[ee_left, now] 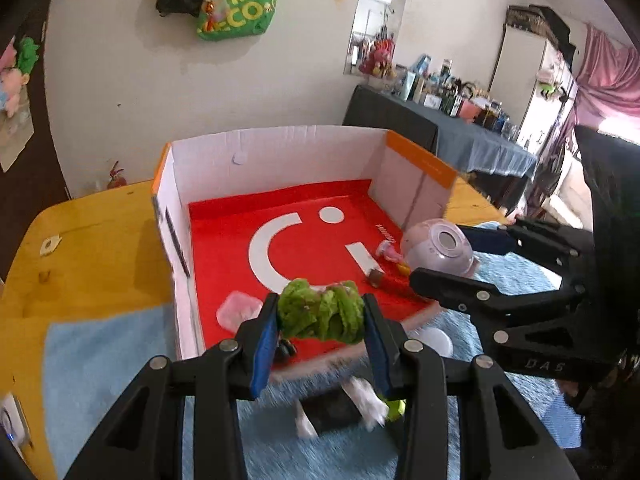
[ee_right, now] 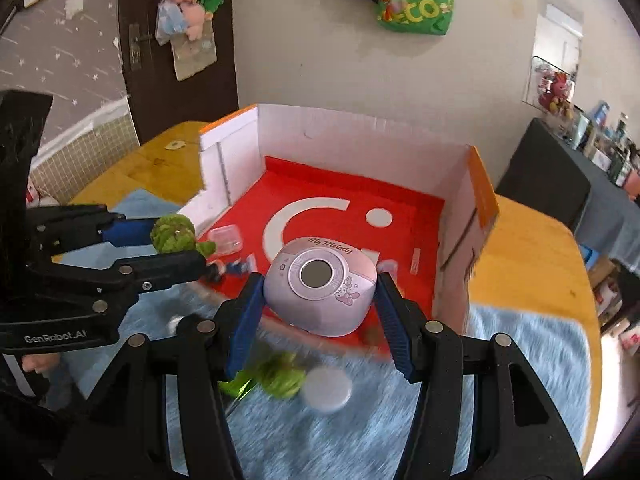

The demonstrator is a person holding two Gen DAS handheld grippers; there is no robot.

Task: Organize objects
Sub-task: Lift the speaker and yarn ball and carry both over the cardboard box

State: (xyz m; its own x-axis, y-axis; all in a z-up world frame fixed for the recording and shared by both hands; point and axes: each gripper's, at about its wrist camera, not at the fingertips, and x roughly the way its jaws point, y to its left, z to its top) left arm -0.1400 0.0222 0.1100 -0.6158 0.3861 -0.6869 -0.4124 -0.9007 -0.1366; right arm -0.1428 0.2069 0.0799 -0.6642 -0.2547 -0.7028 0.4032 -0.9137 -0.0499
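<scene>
A fuzzy green plush toy [ee_left: 320,314] is clamped between the blue ribbed pads of the left gripper [ee_left: 320,320], held over the near edge of an open cardboard box [ee_left: 276,152]. The box has white corrugated walls, orange outer edges and a glossy red floor printed with a white arc and dot. A rounded lilac plastic device [ee_right: 320,284], lettered "My Melody" in script above a circular grey lens and a small bunny drawing, is gripped between the pads of the right gripper [ee_right: 318,308], at the box's open front. In the left wrist view this device lies at 3 o'clock of the plush. A small clear plastic case [ee_right: 226,238] rests on the red floor, at 10 o'clock of the device. A blurred white disc [ee_right: 326,390] and a second green fuzzy item [ee_right: 282,376] lie on a shaggy light-blue mat [ee_right: 520,344] spread over a yellow wooden table [ee_right: 532,248]. "GenRobot.AI" is printed on the left gripper's body. A green bag [ee_right: 416,0] reading "MEC" hangs on the wall.
</scene>
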